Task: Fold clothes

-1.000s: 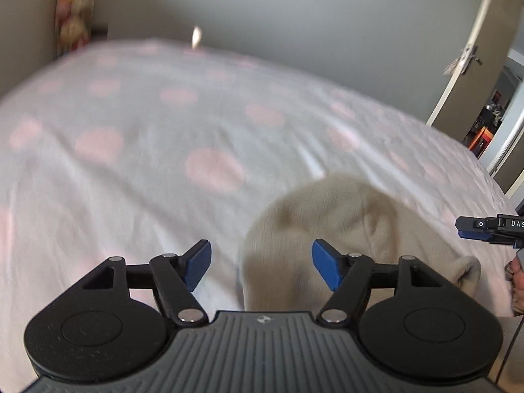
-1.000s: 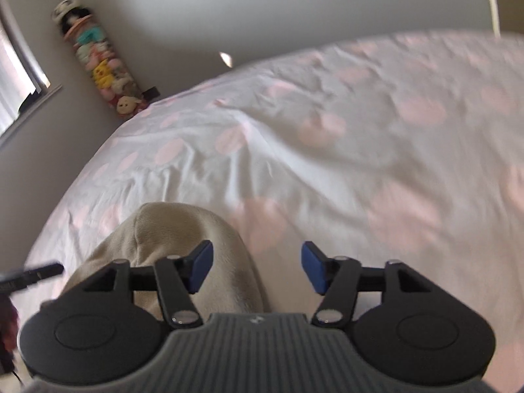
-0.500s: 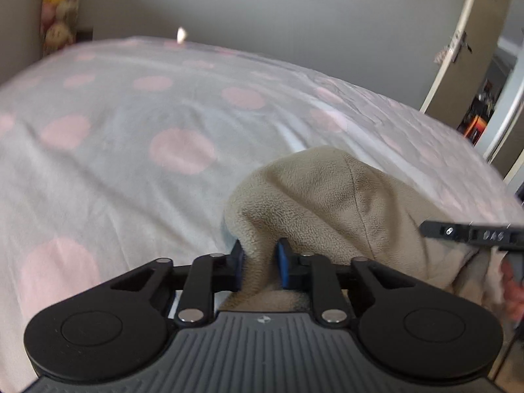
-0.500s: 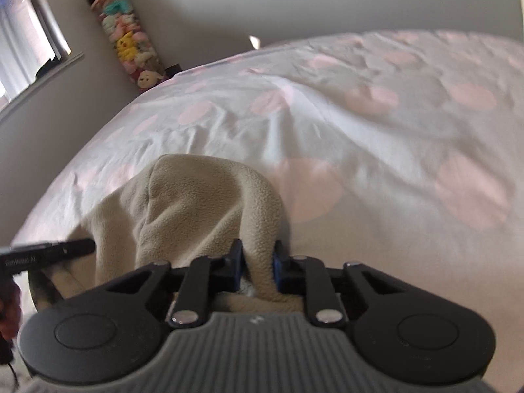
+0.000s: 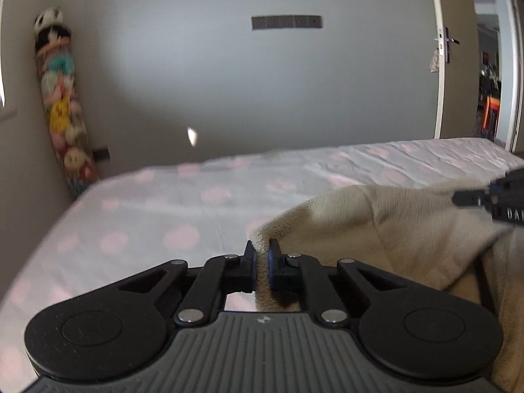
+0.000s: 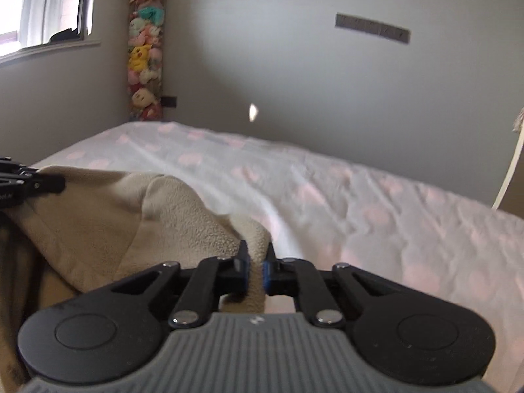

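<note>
You've got L gripper [image 5: 261,255] & R gripper [image 6: 254,257] both clamped on the beige fleece garment [image 5: 386,226], raised over the pink-dotted white bedsheet [image 5: 196,209]. Next, probably: spread it flat.

A bed [image 5: 183,216] with a pale sheet dotted in pink is filling the middle of both views. In the far corner a tall column of plush toys [image 5: 64,108] is standing against the grey wall [image 5: 262,82]. A dark plate [image 5: 287,22] is sitting high on that wall. A window [image 6: 42,6] is letting light in at left, and a door [image 5: 453,52] is standing open at right.
</note>
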The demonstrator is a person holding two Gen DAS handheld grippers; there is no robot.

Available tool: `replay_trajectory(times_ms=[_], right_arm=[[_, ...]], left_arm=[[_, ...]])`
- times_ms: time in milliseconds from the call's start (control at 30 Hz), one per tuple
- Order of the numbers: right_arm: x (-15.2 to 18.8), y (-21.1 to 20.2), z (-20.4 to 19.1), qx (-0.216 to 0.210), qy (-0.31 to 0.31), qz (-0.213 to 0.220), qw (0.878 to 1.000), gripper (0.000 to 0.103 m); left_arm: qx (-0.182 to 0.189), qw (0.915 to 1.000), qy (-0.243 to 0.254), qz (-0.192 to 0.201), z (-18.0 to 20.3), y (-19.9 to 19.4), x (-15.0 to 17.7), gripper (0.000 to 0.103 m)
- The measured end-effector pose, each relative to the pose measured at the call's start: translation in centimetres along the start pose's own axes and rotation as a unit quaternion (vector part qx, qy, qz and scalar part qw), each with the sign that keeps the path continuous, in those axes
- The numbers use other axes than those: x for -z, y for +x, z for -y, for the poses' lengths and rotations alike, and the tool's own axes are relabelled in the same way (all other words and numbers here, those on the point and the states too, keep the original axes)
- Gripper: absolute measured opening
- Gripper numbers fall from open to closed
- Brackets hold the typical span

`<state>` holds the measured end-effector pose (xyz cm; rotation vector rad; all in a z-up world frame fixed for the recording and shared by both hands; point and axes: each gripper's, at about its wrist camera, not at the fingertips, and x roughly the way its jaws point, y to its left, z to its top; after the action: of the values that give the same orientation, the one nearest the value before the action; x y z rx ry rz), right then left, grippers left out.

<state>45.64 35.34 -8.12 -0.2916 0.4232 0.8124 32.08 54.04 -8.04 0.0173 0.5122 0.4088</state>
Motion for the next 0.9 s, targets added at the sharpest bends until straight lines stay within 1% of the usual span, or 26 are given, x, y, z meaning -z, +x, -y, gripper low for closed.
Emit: replay_trajectory(times_ms=[167, 267, 300, 367, 433, 500, 533, 567, 600, 633, 667, 700, 767, 833, 900], right_arm=[[-6.3, -0.7, 0.2, 0.048, -0.03, 0.063, 0.996, 0.006], [-9.2, -0.5, 2.0, 0.038, 0.017, 0.071, 0.997, 0.006], [-9.2, -0.1, 2.3, 0.033, 0.029, 0.061, 0.997, 0.006], [-7.9, 1.0, 2.6, 0.026, 0.041, 0.034, 0.998, 0.007], [-5.3, 2.3, 2.5, 0.022, 0.046, 0.006, 0.999, 0.008], [-2.1, 3.7, 2.6, 0.018, 0.058, -0.032, 0.998, 0.011], [-0.6, 4.4, 2.7, 0.019, 0.061, -0.052, 0.997, 0.013], [0.7, 5.0, 2.8, 0.026, 0.058, -0.069, 0.996, 0.018], [1.9, 5.3, 2.9, 0.037, 0.054, -0.082, 0.995, 0.021], [3.0, 5.4, 3.2, 0.044, 0.051, -0.09, 0.994, 0.028], [3.7, 5.3, 3.8, 0.044, 0.053, -0.093, 0.993, 0.028], [4.2, 5.2, 4.4, 0.041, 0.058, -0.095, 0.993, 0.028], [4.9, 4.8, 5.4, 0.034, 0.067, -0.089, 0.993, 0.028], [5.1, 4.2, 6.0, 0.024, 0.079, -0.069, 0.994, 0.028], [5.4, 3.9, 5.4, 0.013, 0.086, -0.064, 0.994, 0.029]], left_arm=[[-0.014, 0.9994, 0.006, 0.03, 0.0, 0.5, -5.2, 0.005], [-0.022, 0.9986, 0.01, 0.047, 0.0, 0.7, -8.2, 0.005], [-0.02, 0.9992, 0.011, 0.034, 0.1, 1.3, -8.0, 0.005], [-0.013, 0.9999, 0.009, -0.003, 0.4, 2.8, -6.1, 0.006], [-0.003, 0.9992, -0.002, -0.04, 0.3, 4.2, -3.2, 0.008], [-0.003, 0.9966, -0.017, -0.081, 0.1, 5.4, -0.2, 0.011], [-0.003, 0.9945, -0.024, -0.101, 0.0, 6.0, 1.2, 0.012], [-0.003, 0.9925, -0.024, -0.12, -0.3, 6.3, 2.5, 0.016], [-0.003, 0.9903, -0.022, -0.137, -0.6, 6.6, 3.7, 0.017], [-0.005, 0.9899, -0.017, -0.141, -1.0, 6.5, 4.5, 0.019], [-0.004, 0.9902, -0.015, -0.139, -1.4, 6.2, 5.0, 0.021], [-0.002, 0.9905, -0.014, -0.137, -2.0, 5.8, 5.4, 0.025], [0.002, 0.9929, -0.014, -0.118, -2.7, 5.2, 5.5, 0.026], [0.015, 0.9961, -0.015, -0.085, -2.5, 4.4, 4.9, 0.026], [0.025, 0.9986, -0.019, -0.041, -1.5, 3.6, 3.7, 0.027]])
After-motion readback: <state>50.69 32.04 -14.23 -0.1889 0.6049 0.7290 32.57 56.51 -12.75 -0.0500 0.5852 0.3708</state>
